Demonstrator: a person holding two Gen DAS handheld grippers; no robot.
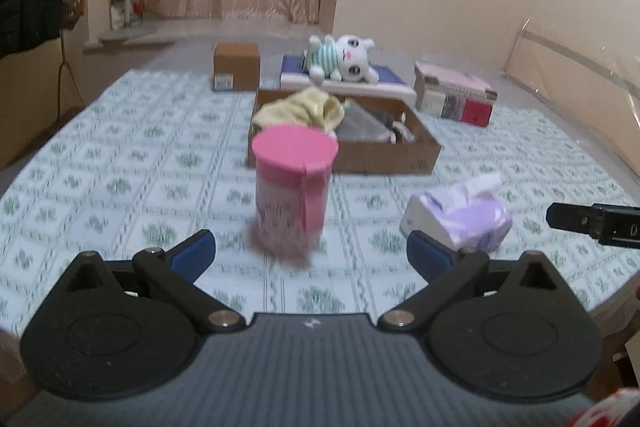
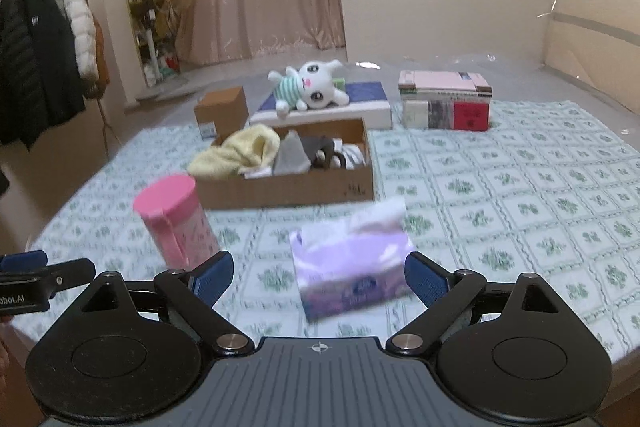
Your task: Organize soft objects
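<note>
The left tool [image 1: 311,253] is spread before the pink canister [image 1: 294,191]; the right tool [image 2: 319,277] is spread around the tissue pack [image 2: 352,263], not pinching it.

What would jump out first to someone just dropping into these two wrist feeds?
The pink lidded canister stands upright on the patterned tablecloth, dead ahead of the open left gripper. The purple tissue pack lies just ahead of the open right gripper, a tissue sticking out on top. Behind them sits a cardboard box of yellow and grey cloths, and beyond it a white plush toy lies on a flat box.
</note>
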